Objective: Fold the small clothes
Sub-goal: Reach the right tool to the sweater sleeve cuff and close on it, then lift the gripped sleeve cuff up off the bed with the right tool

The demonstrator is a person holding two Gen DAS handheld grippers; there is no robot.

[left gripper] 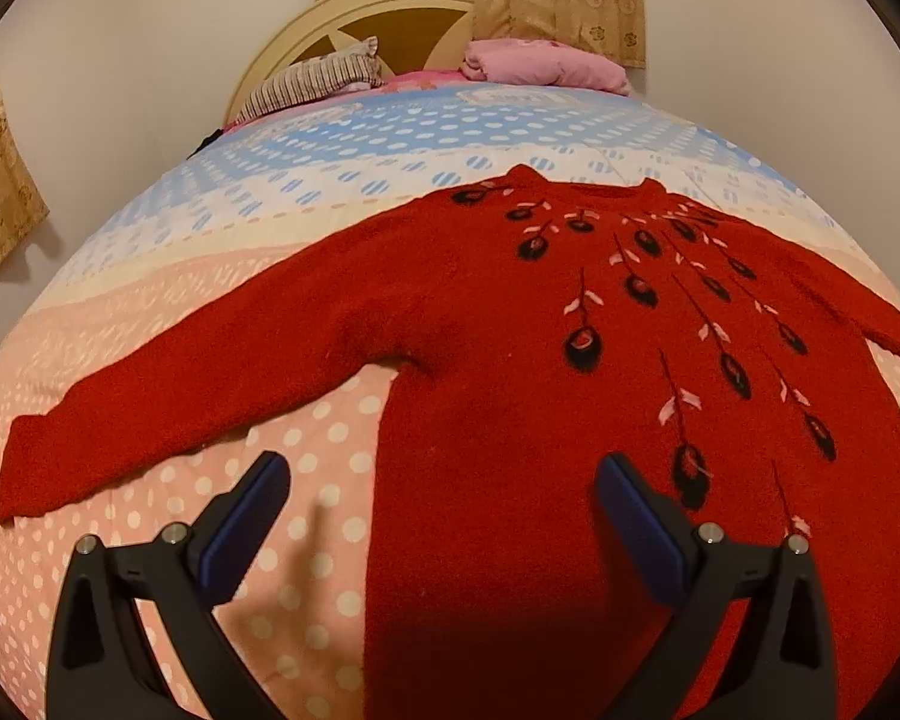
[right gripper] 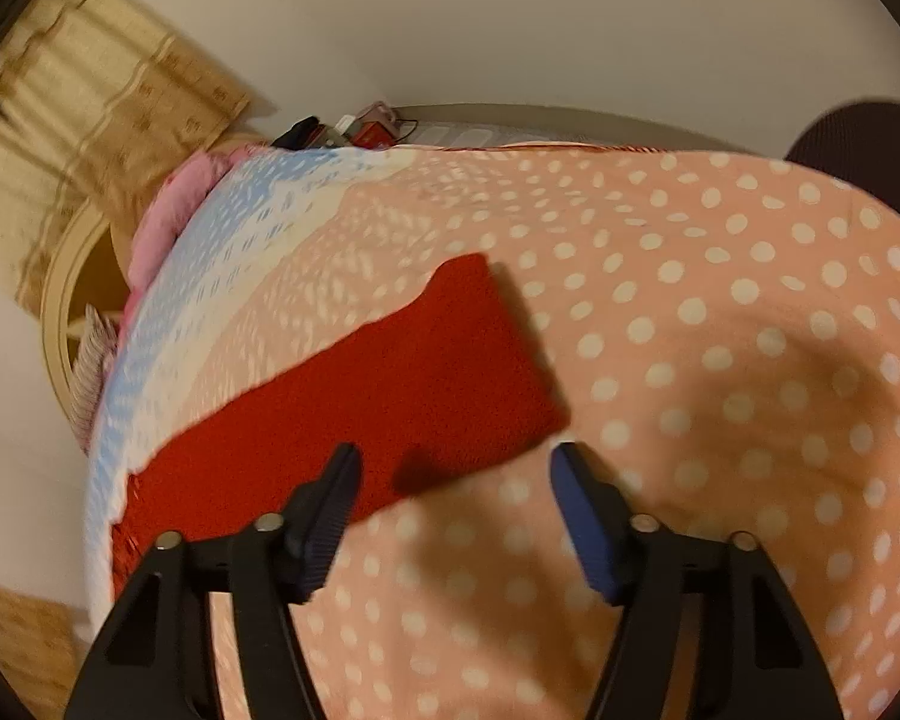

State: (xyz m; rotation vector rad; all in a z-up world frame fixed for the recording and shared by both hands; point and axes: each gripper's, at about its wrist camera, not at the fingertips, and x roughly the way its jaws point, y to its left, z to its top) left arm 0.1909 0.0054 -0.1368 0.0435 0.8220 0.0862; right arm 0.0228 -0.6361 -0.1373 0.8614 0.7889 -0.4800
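A red sweater (left gripper: 480, 360) lies flat on the bed (left gripper: 180, 276), front side up, with its collar toward the headboard (left gripper: 330, 18). The left wrist view shows nearly the whole garment: one sleeve (left gripper: 168, 396) stretched out toward the left edge of the bed, the body with black and pink embroidery, and the start of the other sleeve, which is cut off at the right border of the picture. The left gripper (left gripper: 444, 516) hovers over the lower hem side of the sweater with its jaws wide apart and nothing between them; one finger is above the dotted bedcover, the other above the red knit. A striped pillow (left gripper: 312, 81) and a pink folded cloth (left gripper: 540, 63) lie at the head of the bed.

The right wrist view shows only a sleeve end (right gripper: 390, 384), lying flat on the pink dotted cover. It is probably the sleeve that the other view cuts off, but the picture is blurred. The right gripper (right gripper: 453, 504) is also wide open and holds nothing, just beside the cuff. Small objects (right gripper: 342, 129) beyond the far edge of the bed are too blurred to name.
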